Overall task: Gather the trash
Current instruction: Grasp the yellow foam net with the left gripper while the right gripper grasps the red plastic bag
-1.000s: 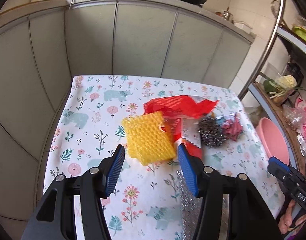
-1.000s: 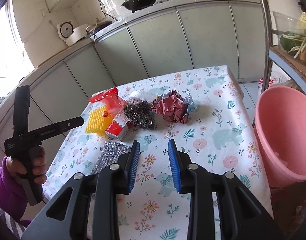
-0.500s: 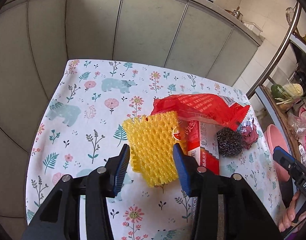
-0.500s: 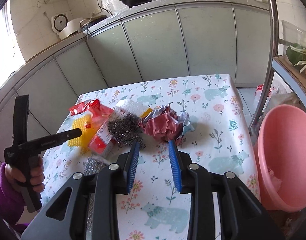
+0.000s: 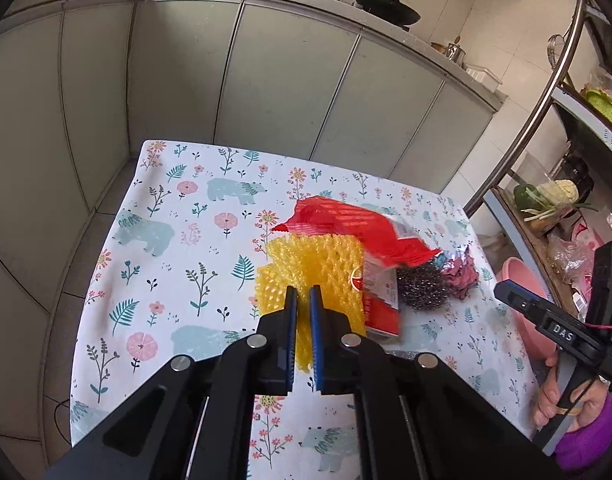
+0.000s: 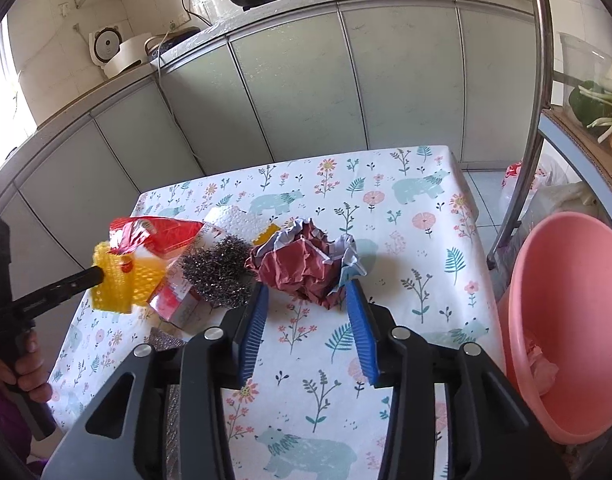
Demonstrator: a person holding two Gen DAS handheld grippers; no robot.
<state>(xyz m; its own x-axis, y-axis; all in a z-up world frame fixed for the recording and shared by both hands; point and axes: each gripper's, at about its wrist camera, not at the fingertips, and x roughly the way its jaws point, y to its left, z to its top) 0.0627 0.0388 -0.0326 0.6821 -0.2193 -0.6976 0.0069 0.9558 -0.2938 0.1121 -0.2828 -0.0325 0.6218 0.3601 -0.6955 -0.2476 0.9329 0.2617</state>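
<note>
While my left gripper [image 5: 302,300] has just clamped its jaws on the yellow foam net [image 5: 318,268] over the surface [image 5: 177,240], my right gripper [image 6: 308,300], jaws just widening, stands parted and empty before the crumpled red paper [image 6: 301,268], near the pink bin [image 6: 566,320].

Both black plastic two-finger grippers [image 5: 301,300] [image 6: 306,300] had ribbed blue pads, silver screws; purple sleeve [image 5: 586,436] showed

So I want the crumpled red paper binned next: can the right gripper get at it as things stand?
Probably yes. The right gripper is open, its fingers on either side of the crumpled red paper, with nothing between. The steel wool sits close on the left.
</note>
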